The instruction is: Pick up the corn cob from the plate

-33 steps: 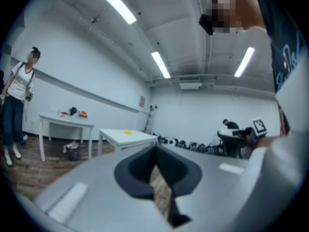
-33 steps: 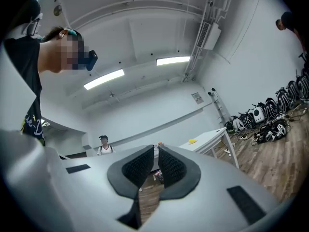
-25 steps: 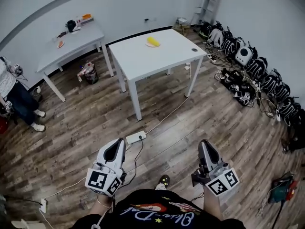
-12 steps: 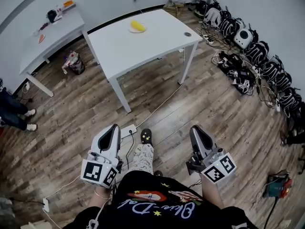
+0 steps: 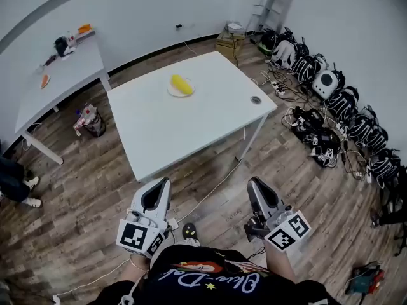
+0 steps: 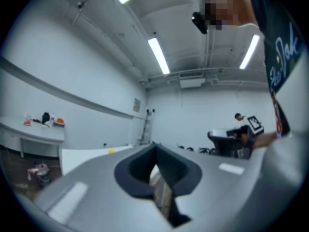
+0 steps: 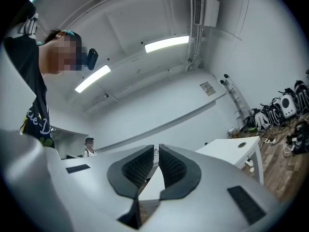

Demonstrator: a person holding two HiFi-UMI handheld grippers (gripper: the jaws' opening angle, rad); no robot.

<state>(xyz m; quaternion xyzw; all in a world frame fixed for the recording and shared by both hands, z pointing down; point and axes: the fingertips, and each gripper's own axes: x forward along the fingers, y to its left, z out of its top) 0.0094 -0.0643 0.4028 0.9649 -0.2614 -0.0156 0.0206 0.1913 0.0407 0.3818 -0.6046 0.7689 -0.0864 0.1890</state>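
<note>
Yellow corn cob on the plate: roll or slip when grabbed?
The yellow corn cob looks rounded and elongated, so it probably rolls if nudged. Its small white plate may slide on the smooth white table. Texture too small to judge.

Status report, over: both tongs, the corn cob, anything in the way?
Left tongs shut, empty; right tongs shut, empty. Corn cob on plate, white table ahead. Nothing blocks the way over the table.

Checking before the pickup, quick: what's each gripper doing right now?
Left gripper: closed, holding nothing.
Right gripper: closed, holding nothing.
</note>
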